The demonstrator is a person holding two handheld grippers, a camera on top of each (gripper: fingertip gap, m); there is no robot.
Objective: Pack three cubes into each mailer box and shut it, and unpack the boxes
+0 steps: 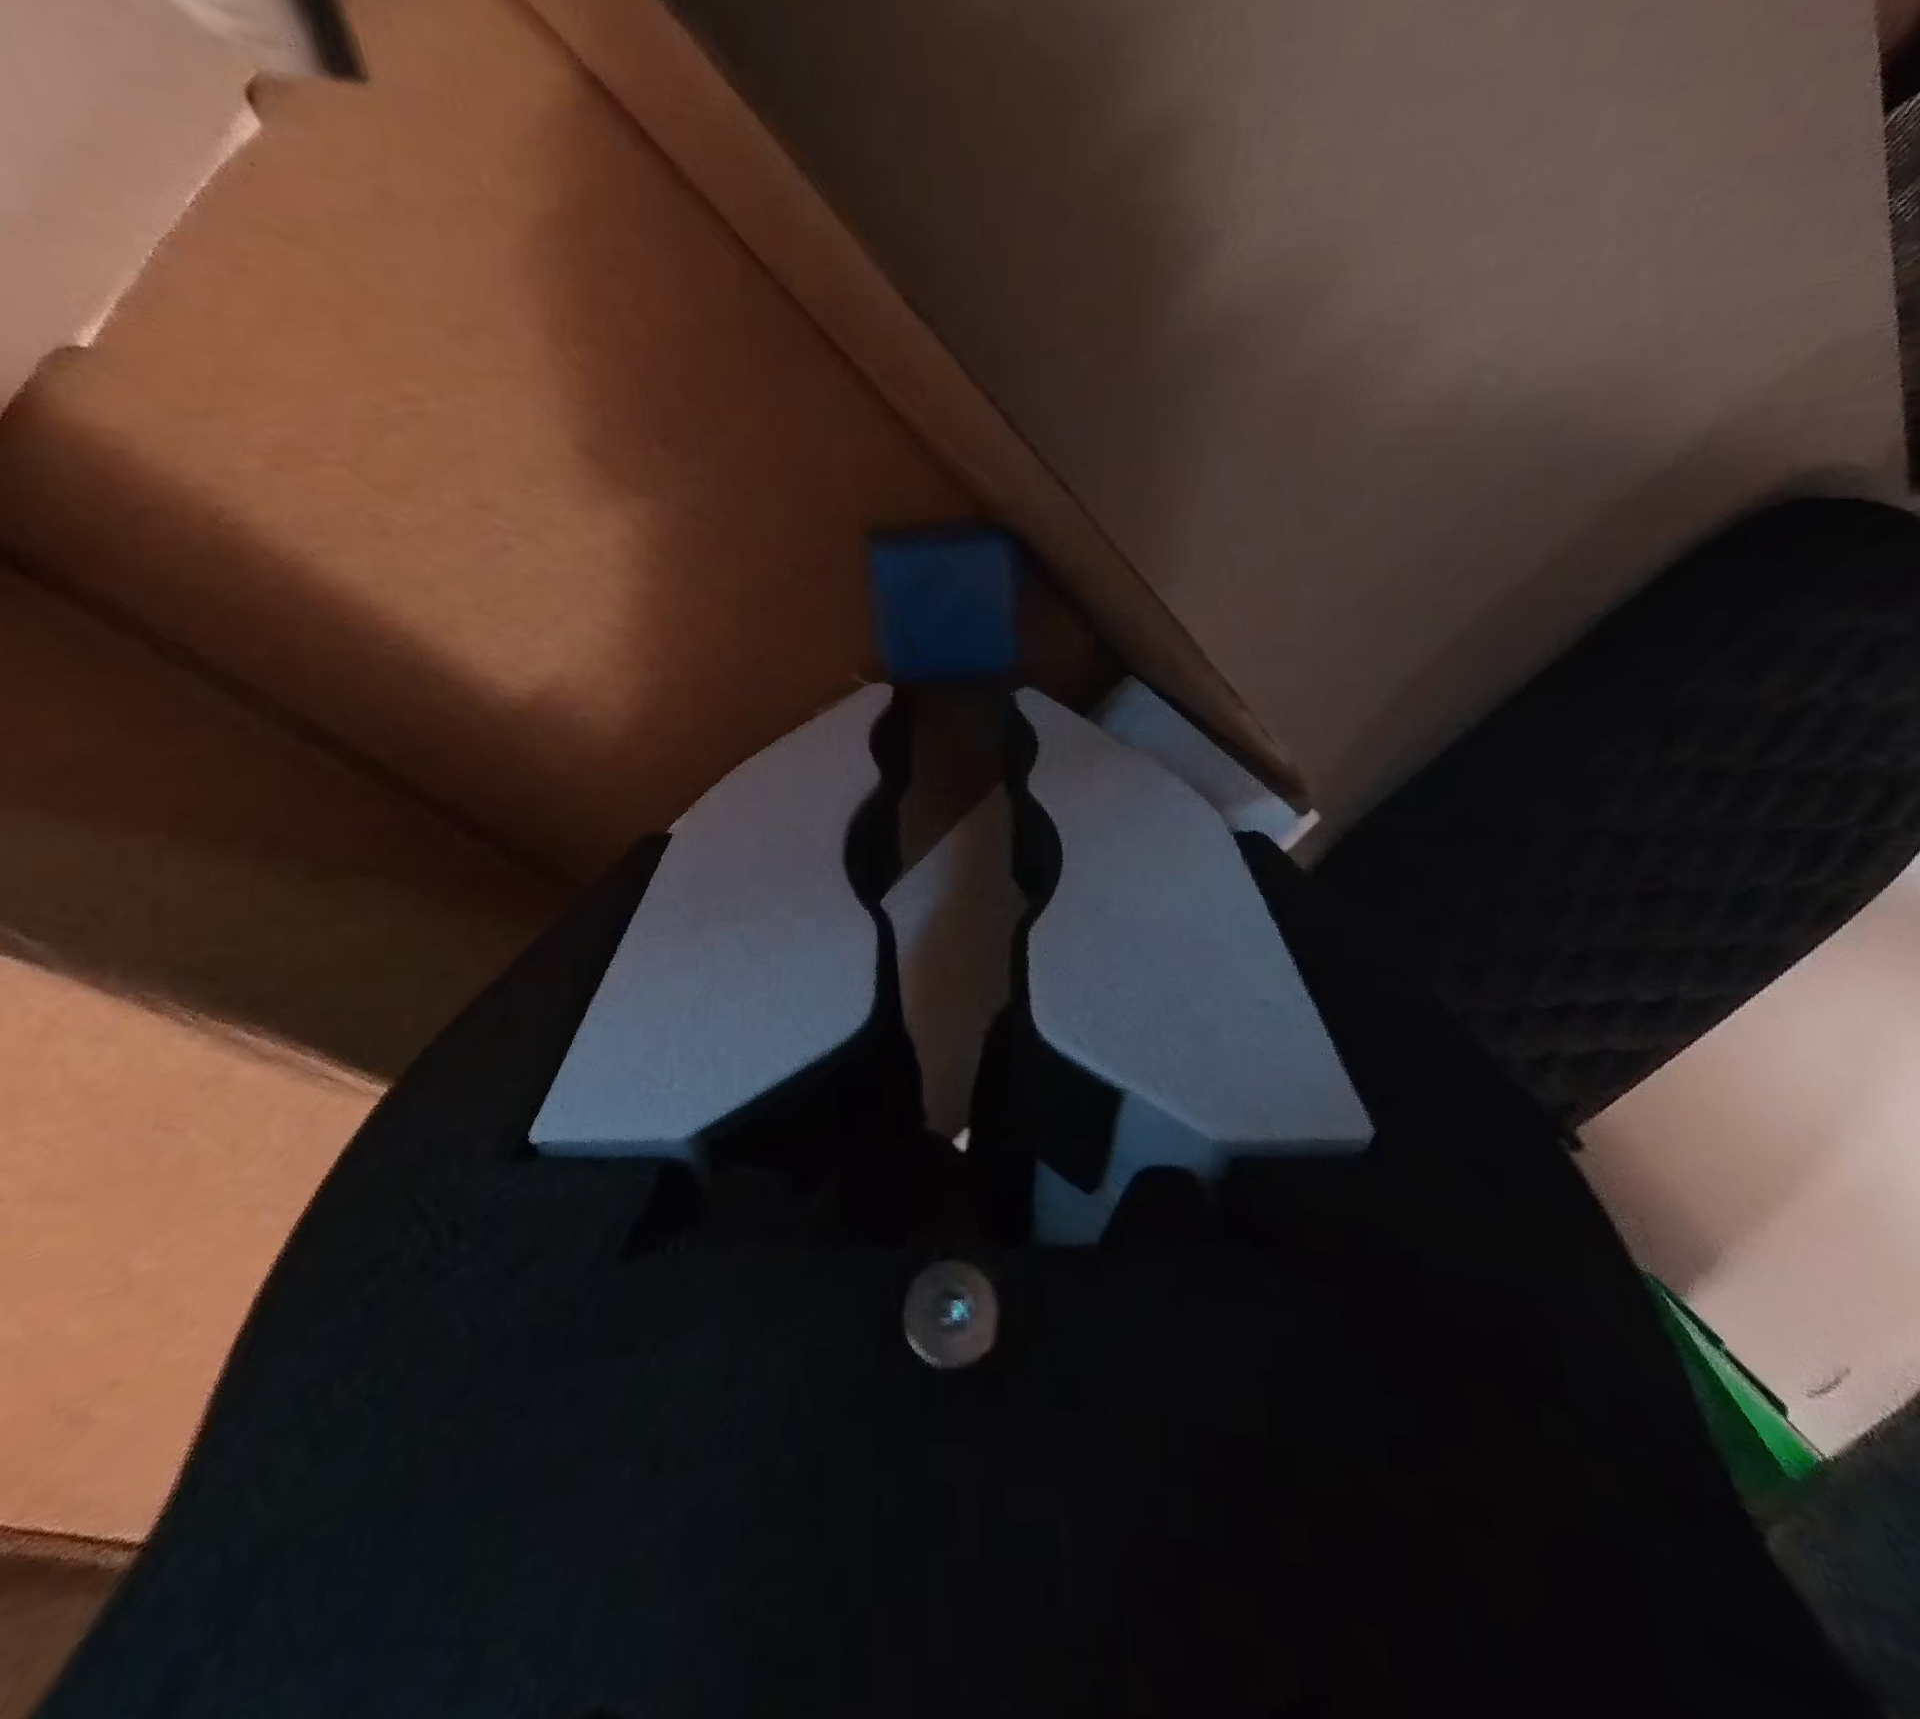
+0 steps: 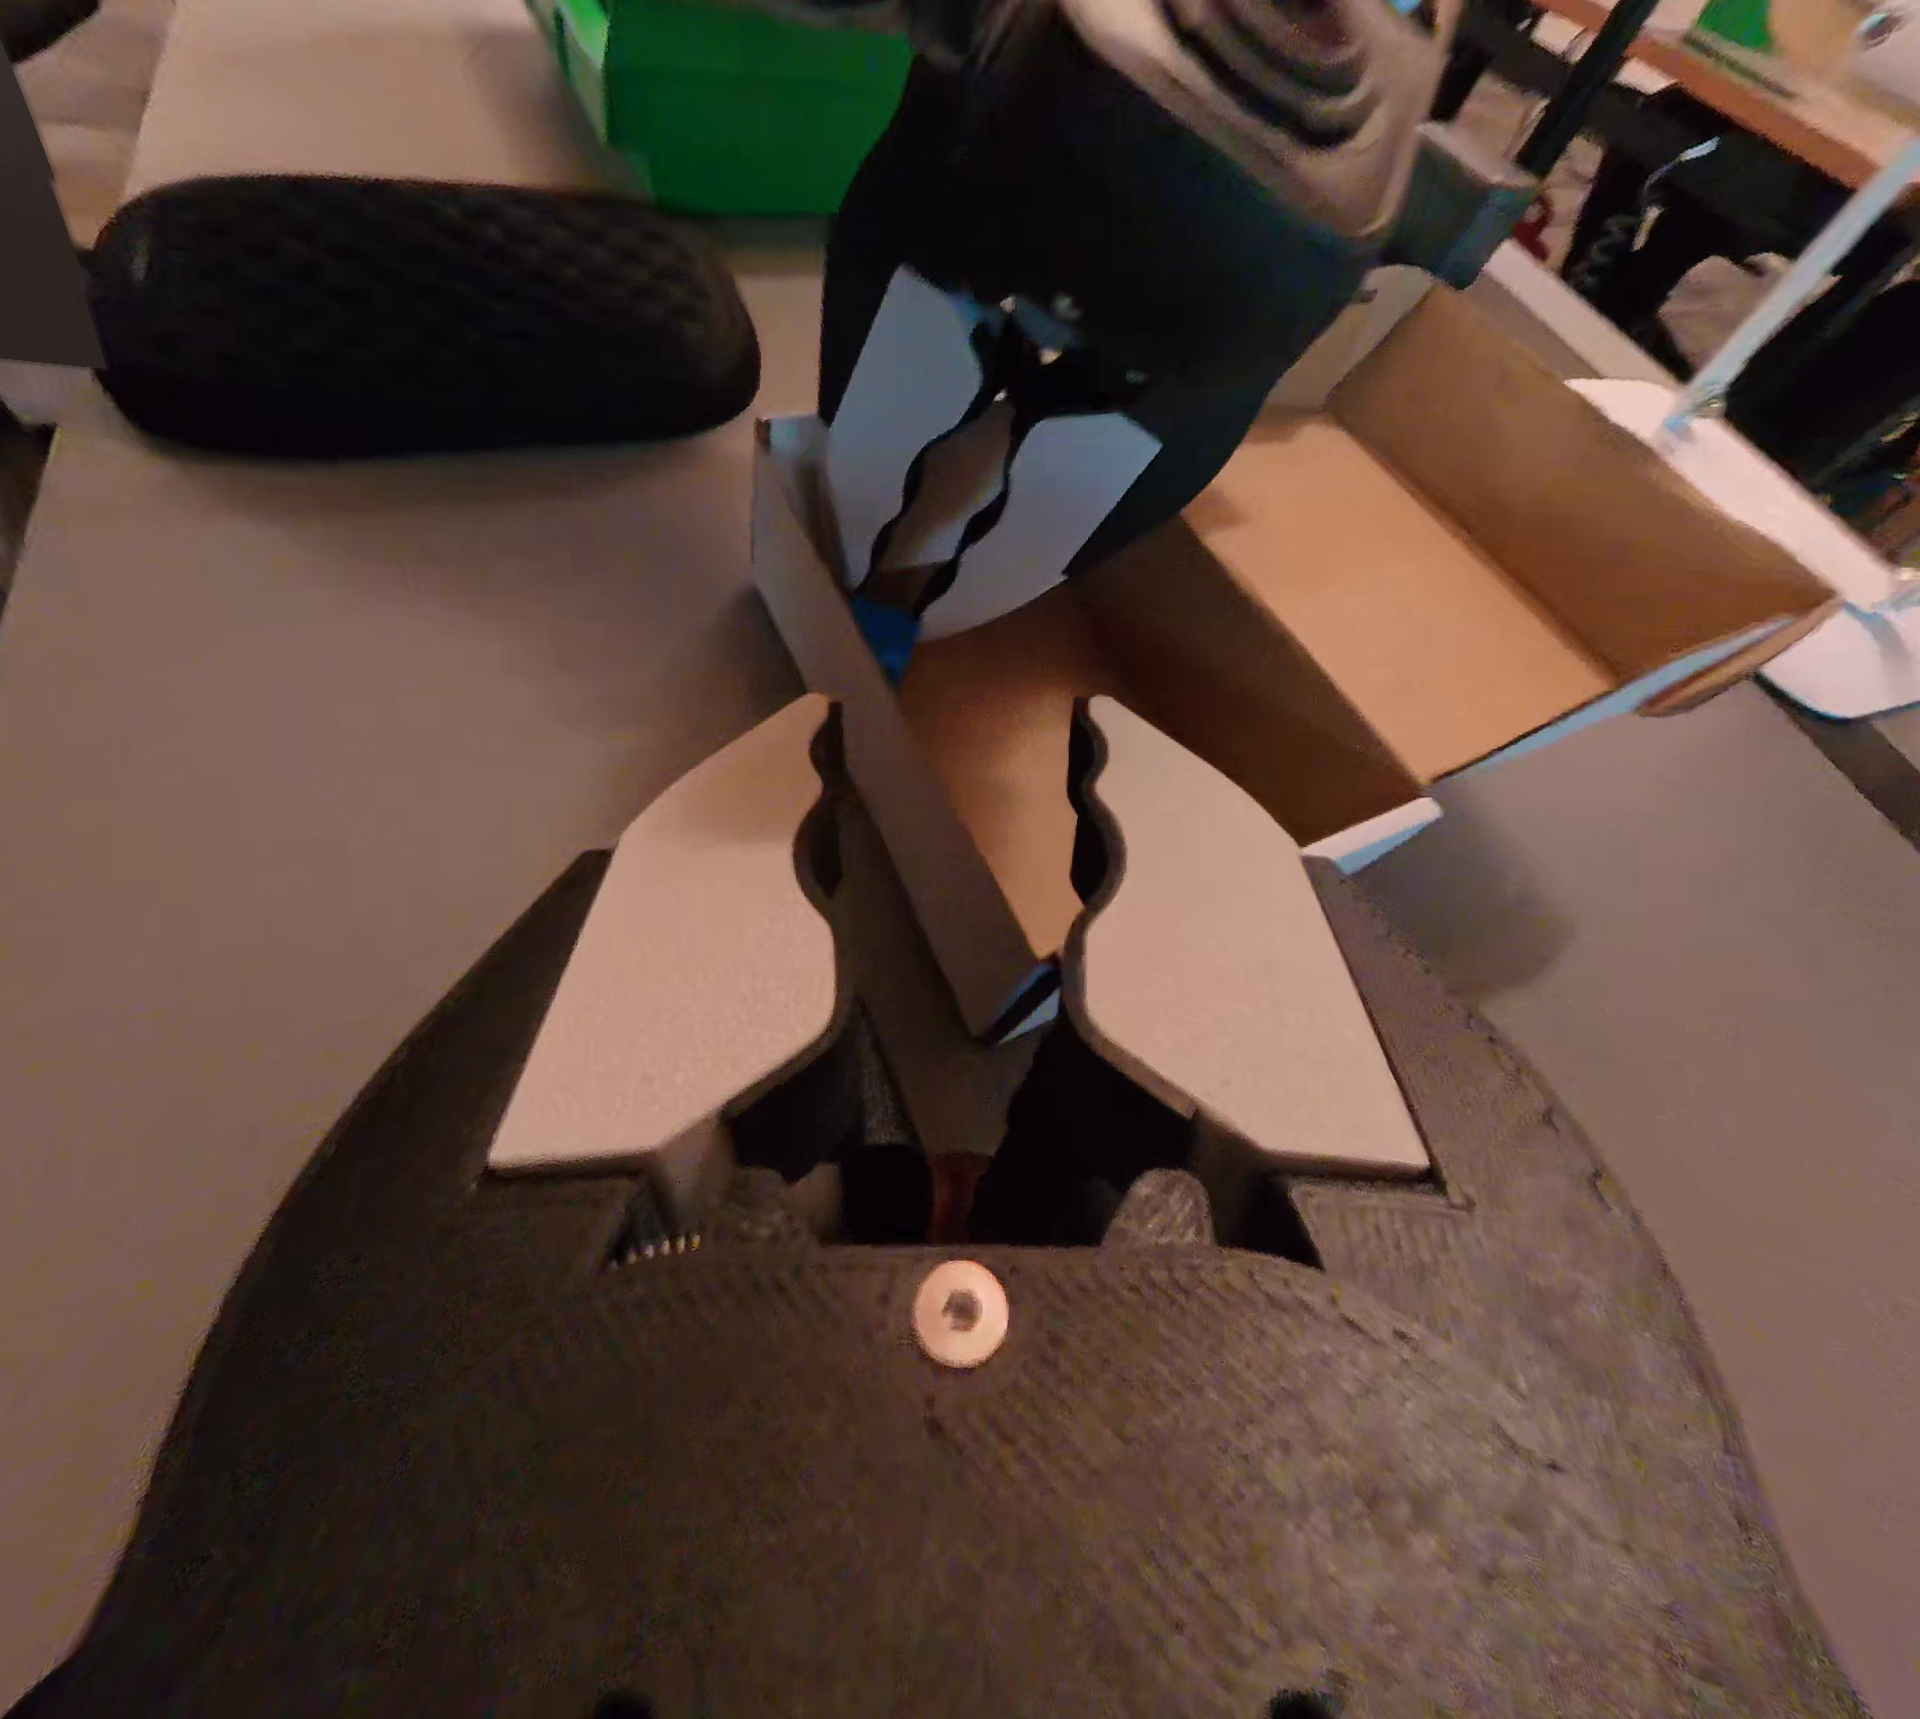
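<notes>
An open mailer box [image 2: 1455, 589], white outside and brown inside, lies on the grey table. My left gripper [image 1: 954, 695] is shut on a small blue cube [image 1: 940, 604], held at its fingertips just inside the box's near wall [image 1: 894, 381]. The right wrist view shows the left gripper [image 2: 902, 620] tilted down over the box corner with the cube [image 2: 888, 635] in it. My right gripper [image 2: 956, 719] is open, low at the box's near corner. The box's wall [image 2: 914, 838] passes between its fingers. No other cubes show.
A black padded rest [image 2: 416, 319] lies on the table left of the box and also shows in the left wrist view [image 1: 1662, 786]. A green bin [image 2: 727, 90] stands behind it. A white stand base [image 2: 1787, 526] sits right of the box. More tables stand far right. The grippers' ends are close to 10 cm from one another.
</notes>
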